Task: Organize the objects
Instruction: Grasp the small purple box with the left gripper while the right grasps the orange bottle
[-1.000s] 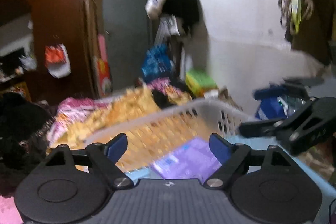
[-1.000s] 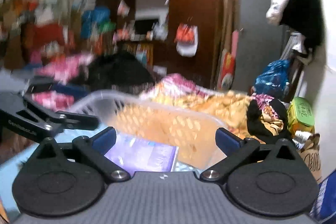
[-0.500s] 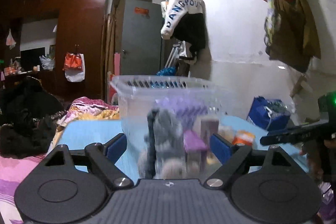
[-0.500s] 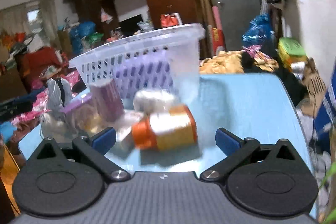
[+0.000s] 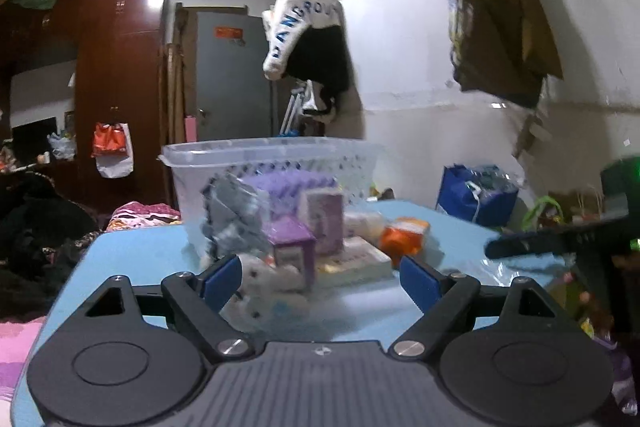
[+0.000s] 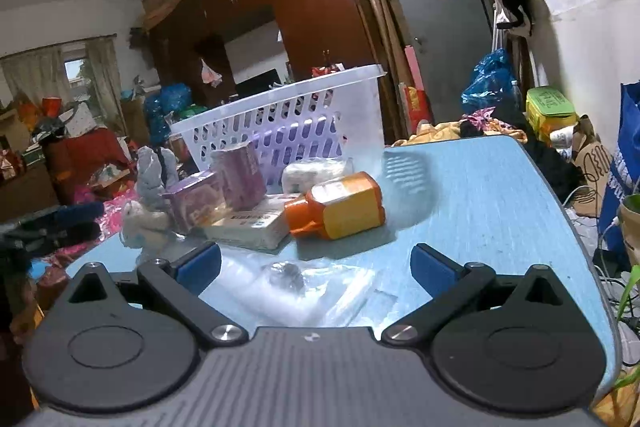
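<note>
Left hand-held gripper [image 5: 320, 277]: spread wide with nothing between its blue pads, hovering low over the light blue worktop [image 5: 132, 259].
Right hand-held gripper [image 6: 316, 263]: also spread and holding nothing, low over the same worktop [image 6: 480, 195], with a crumpled clear plastic bag [image 6: 296, 287] lying on the surface between its fingers.
Basket: a white perforated plastic laundry basket [image 5: 272, 163] stands upright at the back of the pile, straight ahead of the left hand-held gripper and ahead-left of the right one [image 6: 288, 115]; something purple shows through its holes.
Plush: a small white soft toy [image 5: 264, 277] lies just ahead of the left hand-held gripper's left finger, with a grey stuffed toy [image 5: 236, 219] standing behind it.
Boxes: two small purple cartons [image 6: 218, 189] stand side by side in front of the basket, next to a flat white box [image 6: 250, 221] lying on the worktop.
Bottle: an orange and yellow plastic bottle [image 6: 340, 207] lies on its side, touching the flat box, ahead of the right hand-held gripper and nearest to it of the pile.
Roll: a white wrapped bundle [image 6: 312, 171] sits between the bottle and the basket.
</note>
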{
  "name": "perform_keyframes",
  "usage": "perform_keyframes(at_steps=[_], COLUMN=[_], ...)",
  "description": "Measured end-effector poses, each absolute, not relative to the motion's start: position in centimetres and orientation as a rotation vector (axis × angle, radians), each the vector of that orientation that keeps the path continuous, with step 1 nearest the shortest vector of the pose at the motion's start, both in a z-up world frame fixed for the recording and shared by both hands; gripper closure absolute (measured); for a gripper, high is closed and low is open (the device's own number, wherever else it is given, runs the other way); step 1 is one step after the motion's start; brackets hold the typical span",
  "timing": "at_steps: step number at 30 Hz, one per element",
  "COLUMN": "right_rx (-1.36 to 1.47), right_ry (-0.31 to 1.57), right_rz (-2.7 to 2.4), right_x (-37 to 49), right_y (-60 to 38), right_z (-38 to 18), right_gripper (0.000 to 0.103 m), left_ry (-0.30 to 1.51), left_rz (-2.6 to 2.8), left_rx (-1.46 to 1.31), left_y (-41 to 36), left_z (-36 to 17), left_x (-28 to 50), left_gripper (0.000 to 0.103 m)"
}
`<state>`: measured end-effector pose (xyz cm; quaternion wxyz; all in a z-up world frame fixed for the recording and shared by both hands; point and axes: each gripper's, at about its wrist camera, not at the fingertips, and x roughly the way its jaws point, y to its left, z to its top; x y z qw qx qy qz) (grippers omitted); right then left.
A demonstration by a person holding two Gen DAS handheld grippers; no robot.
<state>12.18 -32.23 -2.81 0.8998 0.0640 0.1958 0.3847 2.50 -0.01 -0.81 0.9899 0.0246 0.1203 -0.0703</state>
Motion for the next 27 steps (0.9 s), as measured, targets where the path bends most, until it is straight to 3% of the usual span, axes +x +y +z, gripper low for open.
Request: perform_keyframes(at_steps=[10,22,26,27], right_rx=[0.013,-0.103,-0.154,-0.163], right_ry=[0.424,0.521,0.549,0.558], right_rz=[0.728,0.722,0.71,0.714], right_x=[16.8,18.7,19.1,19.2], right_y=[-28.3,-25.1,-24.3,-24.2], right_z=[-1.8,-1.8,-2.0,-2.1], right_gripper=[0.0,0.002,0.006,0.009], left_ry=[0.221,0.401,0.442,0.451], left_rz=[-0.175,-0.045,-0.005,0.008], left_rx=[0.069,0.024,0.052,0.057], left_y=[-3.3,-3.9,-4.7,-4.8], left_z=[0.7,1.5,1.2,1.2], left_x=[6.1,15.5,16.3,16.5], left_gripper=[0.014,0.016,0.025,0.031])
